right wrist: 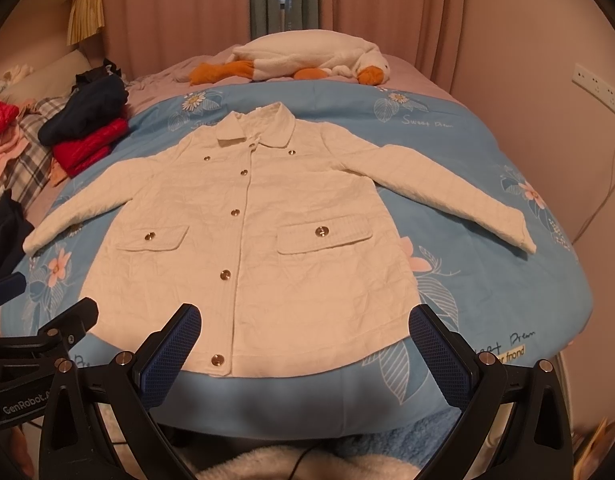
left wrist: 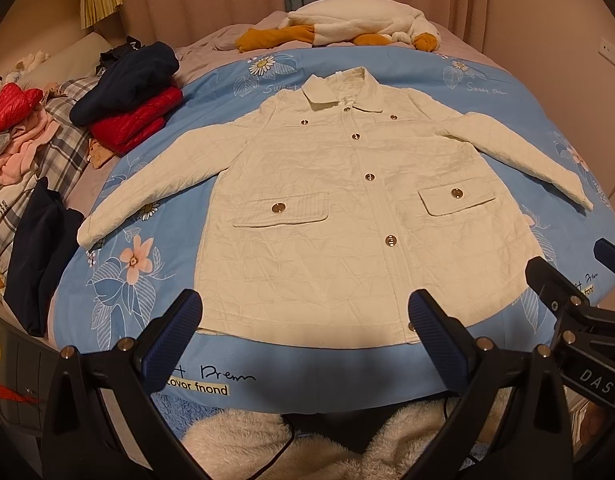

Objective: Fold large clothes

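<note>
A cream quilted jacket with gold buttons lies flat, front up, on a blue floral quilt, sleeves spread to both sides, collar at the far end. It also shows in the right wrist view. My left gripper is open and empty, hovering just above the jacket's near hem. My right gripper is open and empty, also over the near hem, to the right of the left one. The right gripper's fingers show at the right edge of the left wrist view.
Folded red and navy clothes are stacked at the quilt's left edge. More loose clothes lie further left. A plush goose lies at the far end of the bed. A fluffy white blanket is below the grippers.
</note>
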### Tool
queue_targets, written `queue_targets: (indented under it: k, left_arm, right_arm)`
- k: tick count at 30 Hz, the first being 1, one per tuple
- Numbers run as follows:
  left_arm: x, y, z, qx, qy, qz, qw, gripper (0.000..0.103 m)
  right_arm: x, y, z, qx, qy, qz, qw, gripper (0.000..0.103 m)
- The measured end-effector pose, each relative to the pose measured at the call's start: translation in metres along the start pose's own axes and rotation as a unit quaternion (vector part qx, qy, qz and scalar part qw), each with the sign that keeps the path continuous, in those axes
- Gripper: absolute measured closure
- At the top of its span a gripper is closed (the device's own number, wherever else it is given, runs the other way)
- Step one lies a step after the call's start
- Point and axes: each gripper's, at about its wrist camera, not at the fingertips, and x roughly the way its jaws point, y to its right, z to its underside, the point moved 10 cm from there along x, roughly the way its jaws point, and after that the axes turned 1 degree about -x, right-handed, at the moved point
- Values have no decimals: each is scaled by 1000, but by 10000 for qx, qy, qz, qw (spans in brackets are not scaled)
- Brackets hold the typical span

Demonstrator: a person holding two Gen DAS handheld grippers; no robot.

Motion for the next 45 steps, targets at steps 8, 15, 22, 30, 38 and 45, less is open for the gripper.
queue_targets:
  k: [8,15,22,30,38,45]
  left_arm:
    - [0,2,-1,17,2,-7,10000,0]
    - [1,4,-2,28,-19,-7,10000,0]
    - [5,5,0,67,-39,-6,10000,0]
    - [12,3,0,-76,-63,111,9999,0]
    - [34,10,-11,-845,-113,1190,9892,0]
    - [56,32,-34,-1290,-67,1943,9724,0]
  right_arm:
    - [0,1,0,2,-10,-3,10000,0]
    - [3,-1,1,10,-32,-6,10000,0]
    - [5,0,3,45,-72,-19,10000,0]
    - [11,6,4,134,-144,-86,9998,0]
    - [36,67,-16,2068,288,-2046,9563,0]
    - [77,161,0,3450,613,-2312,9076,0]
